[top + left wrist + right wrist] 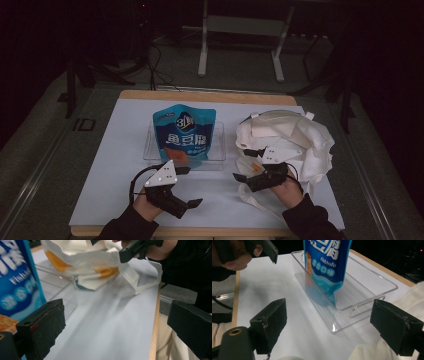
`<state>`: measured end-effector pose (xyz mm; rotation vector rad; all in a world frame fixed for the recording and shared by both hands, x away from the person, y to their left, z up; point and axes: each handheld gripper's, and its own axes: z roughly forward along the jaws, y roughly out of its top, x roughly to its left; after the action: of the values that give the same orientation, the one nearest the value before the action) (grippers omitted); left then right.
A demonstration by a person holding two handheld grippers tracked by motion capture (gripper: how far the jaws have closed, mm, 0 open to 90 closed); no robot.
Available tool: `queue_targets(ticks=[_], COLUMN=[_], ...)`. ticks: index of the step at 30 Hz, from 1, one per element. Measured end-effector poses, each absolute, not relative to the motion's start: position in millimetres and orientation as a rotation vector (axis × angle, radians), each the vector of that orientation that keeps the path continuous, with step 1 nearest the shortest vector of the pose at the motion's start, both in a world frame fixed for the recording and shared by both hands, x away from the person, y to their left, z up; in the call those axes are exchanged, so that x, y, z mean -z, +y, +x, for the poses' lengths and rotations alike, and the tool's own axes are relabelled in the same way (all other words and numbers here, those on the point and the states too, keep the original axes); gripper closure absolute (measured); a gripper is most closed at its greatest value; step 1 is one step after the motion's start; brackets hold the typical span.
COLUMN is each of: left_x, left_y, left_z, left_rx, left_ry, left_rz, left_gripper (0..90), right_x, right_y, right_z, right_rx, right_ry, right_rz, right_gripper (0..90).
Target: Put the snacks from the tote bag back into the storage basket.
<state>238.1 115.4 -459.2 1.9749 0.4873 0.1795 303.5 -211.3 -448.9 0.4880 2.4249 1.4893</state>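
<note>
The white cloth tote bag [295, 140] lies crumpled at the right of the high view, touching the right claw [240, 176], which gapes, gripping nothing. It looks light and floppy; its rim or strap seems the best hold. The left claw [192, 186] is released too, low on the tabletop [120, 165]. The left gripper view shows orange packets [56, 261] inside; the right gripper view shows the blue fish tofu pouch [325, 265] upright in the clear tray [372, 293].

blue pouch [15, 282] cropped, bag contents [255, 166] unclear

Dim room, grey carpeted floor [45, 130] lay around the white-topped counter [125, 150], white metal stand [240, 30] stood beyond, dark cables [155, 65] trailed.
</note>
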Motion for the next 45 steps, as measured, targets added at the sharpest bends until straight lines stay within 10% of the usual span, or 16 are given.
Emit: queue_targets(ticks=[45], left_x=[494], left_y=[83], left_z=[231], left_rx=[-0.153], left_ry=[0.435], left_rz=[2.105], left_gripper=[1.8], right_x=[477], right_y=[-270], right_z=[259], right_rx=[-1.432], right_ry=[2.303], right_rz=[0.657], right_gripper=[13.8])
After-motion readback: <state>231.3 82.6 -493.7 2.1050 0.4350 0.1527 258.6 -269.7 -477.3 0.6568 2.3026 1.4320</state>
